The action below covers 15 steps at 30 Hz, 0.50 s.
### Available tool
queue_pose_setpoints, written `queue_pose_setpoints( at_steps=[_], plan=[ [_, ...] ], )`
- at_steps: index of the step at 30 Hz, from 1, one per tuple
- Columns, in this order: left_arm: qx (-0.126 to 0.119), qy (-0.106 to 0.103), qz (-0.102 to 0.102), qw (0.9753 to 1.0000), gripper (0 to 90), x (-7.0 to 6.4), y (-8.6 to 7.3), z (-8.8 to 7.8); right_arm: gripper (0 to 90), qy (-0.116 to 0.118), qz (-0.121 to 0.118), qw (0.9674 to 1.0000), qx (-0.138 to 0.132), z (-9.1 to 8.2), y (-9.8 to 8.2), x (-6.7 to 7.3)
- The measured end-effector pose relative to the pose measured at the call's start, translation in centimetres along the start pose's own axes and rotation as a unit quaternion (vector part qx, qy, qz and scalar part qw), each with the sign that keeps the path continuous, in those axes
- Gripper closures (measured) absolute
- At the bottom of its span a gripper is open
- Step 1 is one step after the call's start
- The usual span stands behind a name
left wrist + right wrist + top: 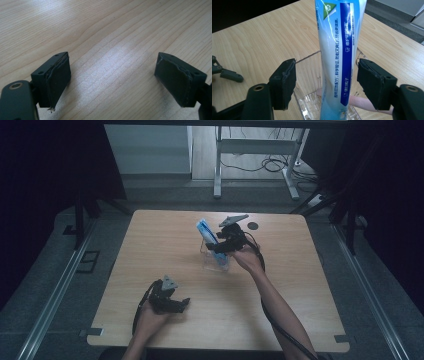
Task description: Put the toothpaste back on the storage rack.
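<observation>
The tube (337, 57) stands tilted in the clear holder (216, 259) near the middle of the surface (150, 245), a little toward the far edge. The right gripper (325, 82) has its fingers (284, 83) spread on either side of the tube, neither pad pressing on it; a pink item (362, 102) lies low in the holder behind. The step in hand looks like letting go after setting the tube in. Next the right gripper should draw straight back without nudging the tube or tipping the light holder. The left gripper (112, 80) rests near the near edge, left of centre, its fingers wide apart with nothing between them.
</observation>
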<state>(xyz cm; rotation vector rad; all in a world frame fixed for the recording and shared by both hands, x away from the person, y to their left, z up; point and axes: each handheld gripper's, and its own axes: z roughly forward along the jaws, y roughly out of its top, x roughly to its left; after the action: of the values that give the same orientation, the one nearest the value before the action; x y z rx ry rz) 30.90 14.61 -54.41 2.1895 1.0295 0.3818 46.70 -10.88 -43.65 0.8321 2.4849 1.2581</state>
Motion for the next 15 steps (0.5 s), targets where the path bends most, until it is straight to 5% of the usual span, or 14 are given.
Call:
queue_pose_setpoints(
  at_steps=[15],
  plan=[
    [0.000,0.000,0.000,1.0000,13.6,0.0,0.0,0.0,26.6,0.004,-0.003,1.0000,-0.003,-1.1,-0.2,0.4]
  ],
)
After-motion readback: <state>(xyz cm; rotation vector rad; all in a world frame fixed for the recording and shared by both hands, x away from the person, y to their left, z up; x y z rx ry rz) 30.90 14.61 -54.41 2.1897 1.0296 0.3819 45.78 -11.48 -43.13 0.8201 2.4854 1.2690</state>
